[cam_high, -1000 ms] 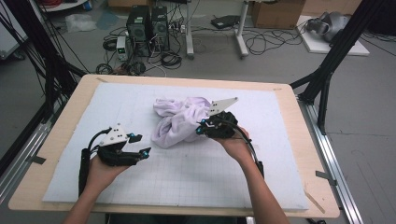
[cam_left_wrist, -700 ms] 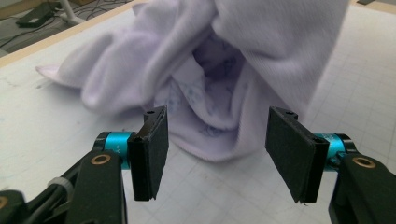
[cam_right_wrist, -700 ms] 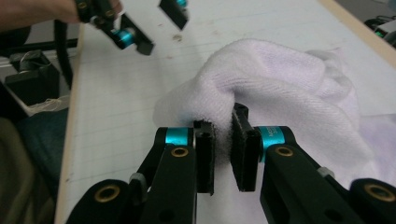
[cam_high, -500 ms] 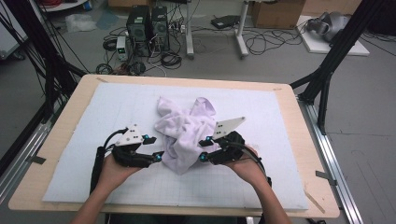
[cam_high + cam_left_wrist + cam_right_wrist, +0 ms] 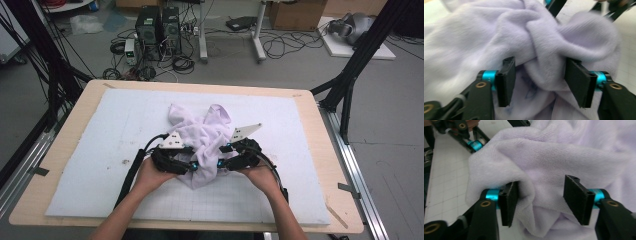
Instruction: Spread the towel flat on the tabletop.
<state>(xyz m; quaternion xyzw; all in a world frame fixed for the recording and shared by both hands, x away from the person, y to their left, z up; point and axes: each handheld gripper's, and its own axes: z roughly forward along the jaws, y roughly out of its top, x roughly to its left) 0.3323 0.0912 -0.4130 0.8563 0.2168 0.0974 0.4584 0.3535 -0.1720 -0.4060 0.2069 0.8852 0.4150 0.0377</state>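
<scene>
White mat (image 5: 115, 125): crumpled cloth (image 5: 200, 132), no clear axis; L claw (image 5: 192, 166) & R claw (image 5: 220, 163) agape

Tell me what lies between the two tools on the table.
In the high view, a bunched part of the pale lilac garment fills the stretch between the left tool and the right tool; both sets of jaws stand apart around its folds.

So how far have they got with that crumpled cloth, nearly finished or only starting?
Early days, I'd say. The pale lilac cloth lies bunched in a heap on the white mat, nothing flattened or folded. In hand: the left tongs and right tongs sit at its near edge, jaws open with folds of cloth between them, not yet clamped. Left: gripping, spreading it out and any folding.
</scene>
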